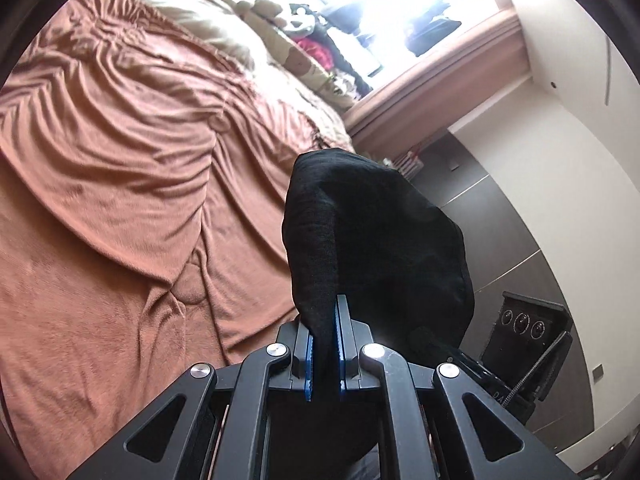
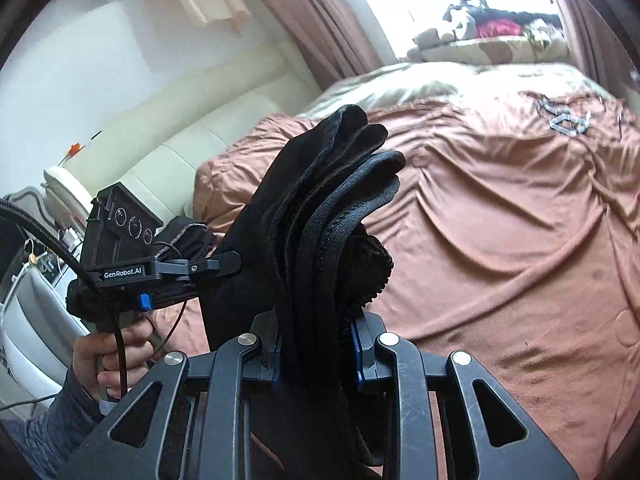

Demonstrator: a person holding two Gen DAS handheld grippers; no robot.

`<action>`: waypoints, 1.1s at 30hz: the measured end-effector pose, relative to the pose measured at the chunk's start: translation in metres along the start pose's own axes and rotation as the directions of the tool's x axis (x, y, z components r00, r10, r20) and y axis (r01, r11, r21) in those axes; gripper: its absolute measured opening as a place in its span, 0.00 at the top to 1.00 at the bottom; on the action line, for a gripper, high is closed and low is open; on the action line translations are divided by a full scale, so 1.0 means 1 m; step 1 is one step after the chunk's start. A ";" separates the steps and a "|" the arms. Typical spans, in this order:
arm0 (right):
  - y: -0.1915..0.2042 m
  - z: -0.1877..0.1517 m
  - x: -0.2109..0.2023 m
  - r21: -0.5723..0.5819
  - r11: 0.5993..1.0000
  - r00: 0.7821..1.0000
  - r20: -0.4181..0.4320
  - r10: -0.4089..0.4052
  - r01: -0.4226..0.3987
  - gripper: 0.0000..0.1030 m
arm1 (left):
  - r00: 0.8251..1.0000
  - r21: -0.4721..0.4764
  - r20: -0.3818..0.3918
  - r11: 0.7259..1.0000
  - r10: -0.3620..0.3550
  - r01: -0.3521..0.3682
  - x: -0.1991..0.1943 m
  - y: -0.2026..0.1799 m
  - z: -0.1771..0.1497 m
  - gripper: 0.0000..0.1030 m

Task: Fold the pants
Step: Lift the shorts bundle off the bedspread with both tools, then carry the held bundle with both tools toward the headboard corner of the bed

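**Bed** (image 1: 120,184): your landmark. A rumpled rust-brown cover spreads across it; a cream duvet lies bunched at its far end, under the window.

**Cream sofa** (image 2: 168,136): stands just beside the bed, on the side of your left hand.

**Black pants** (image 2: 320,216): not on the bed. You hold them in the air above its near edge, gathered in several stacked layers, with hems or waistband edges fanning out beyond the right fingers.

**Right gripper** (image 2: 316,354): clamped on the thick bundle. The jaws stand partly apart only because the layers fill the gap.

**Left gripper** (image 1: 325,354): pinched almost fully together on a thin fold of the same black cloth (image 1: 360,240), which rises in a hood shape ahead of the blue pads (image 1: 308,364).

**Your left hand** (image 2: 100,360): wrapped round the left gripper's handle, cable trailing beside it.

**Risks, by my judgement:**
- The left pinch takes little fabric; a tug between your hands could pull it free and drop that end.
- The right bundle's outer layers may slide unevenly, skewing any fold.
- Laying the pants onto the wrinkled cover could press creases in; smooth your landing spot first.
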State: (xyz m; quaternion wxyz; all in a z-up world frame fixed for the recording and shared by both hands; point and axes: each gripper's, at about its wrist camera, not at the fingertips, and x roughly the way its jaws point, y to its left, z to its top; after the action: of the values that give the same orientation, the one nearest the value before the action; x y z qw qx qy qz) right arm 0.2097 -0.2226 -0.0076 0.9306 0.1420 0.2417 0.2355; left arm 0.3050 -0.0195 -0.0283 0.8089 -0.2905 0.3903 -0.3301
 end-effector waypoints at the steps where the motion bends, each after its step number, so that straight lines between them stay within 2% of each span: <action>1: 0.009 -0.001 -0.007 -0.016 1.000 1.000 0.012 -0.001 0.001 0.79 | 1.000 0.009 0.011 1.000 -0.003 0.003 -0.008 -0.004 0.000 0.92; 14: 0.082 -0.022 -0.063 -0.128 0.992 0.996 0.086 0.006 0.005 0.79 | 0.992 0.078 0.117 0.997 -0.037 0.028 -0.082 -0.033 -0.014 0.92; 23: 0.109 -0.022 -0.065 -0.179 0.984 0.994 0.105 0.031 -0.012 0.79 | 0.981 0.098 0.188 0.995 -0.037 0.018 -0.139 -0.039 -0.025 0.92; 33: 0.129 -0.021 -0.039 -0.213 0.976 0.992 0.105 0.073 -0.049 0.79 | 0.966 0.110 0.258 0.994 -0.002 -0.027 -0.209 -0.031 -0.039 0.92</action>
State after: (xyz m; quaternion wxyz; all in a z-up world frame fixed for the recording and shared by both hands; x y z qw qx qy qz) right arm 0.1212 -0.1301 0.0387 0.9447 0.0632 0.1585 0.2799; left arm 0.1636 0.1118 0.0658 0.8699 -0.2825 0.2645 -0.3059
